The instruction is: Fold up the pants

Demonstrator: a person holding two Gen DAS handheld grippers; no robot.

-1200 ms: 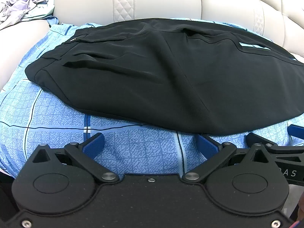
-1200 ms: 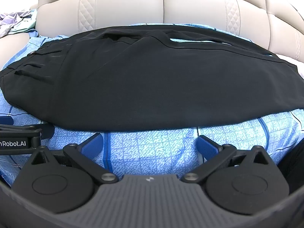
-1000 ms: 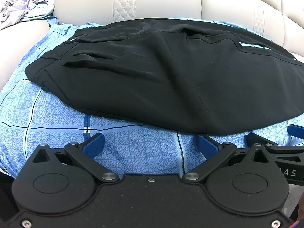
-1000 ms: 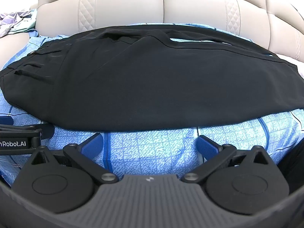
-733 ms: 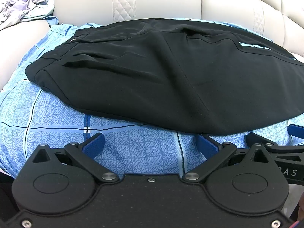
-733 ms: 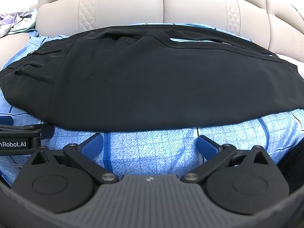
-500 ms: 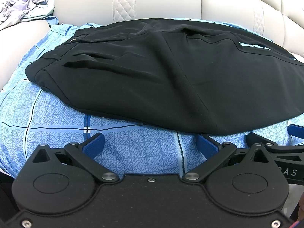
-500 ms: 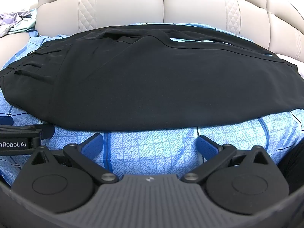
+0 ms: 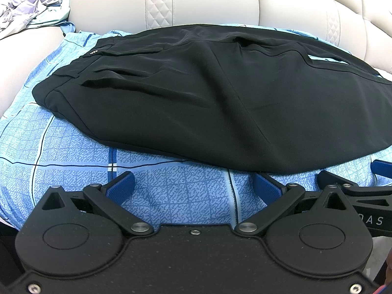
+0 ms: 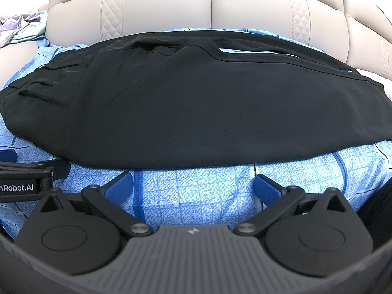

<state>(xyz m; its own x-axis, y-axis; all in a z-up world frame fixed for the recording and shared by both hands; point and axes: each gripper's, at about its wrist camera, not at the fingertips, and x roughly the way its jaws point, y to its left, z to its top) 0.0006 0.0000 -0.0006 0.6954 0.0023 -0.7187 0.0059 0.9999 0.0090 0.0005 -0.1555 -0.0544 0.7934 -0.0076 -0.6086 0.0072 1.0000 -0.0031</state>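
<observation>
Two tongs, left tongs (image 9: pixel 193 186) and right tongs (image 10: pixel 193 183), hover side by side with blue pads spread wide, gripping nothing, just short of the near edge of the black pants (image 9: pixel 208 98). Pants lie flat on a blue patterned sheet (image 10: pixel 196 191) over a beige sofa (image 10: pixel 208 5), waistband apparently at left. Crumpled clothes (image 9: pixel 22 17) sit far left.

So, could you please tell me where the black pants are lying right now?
In both wrist views the black pants lie spread across the blue patterned sheet, just beyond both open claws, with the beige sofa backrest behind them and the waistband toward the left.
</observation>
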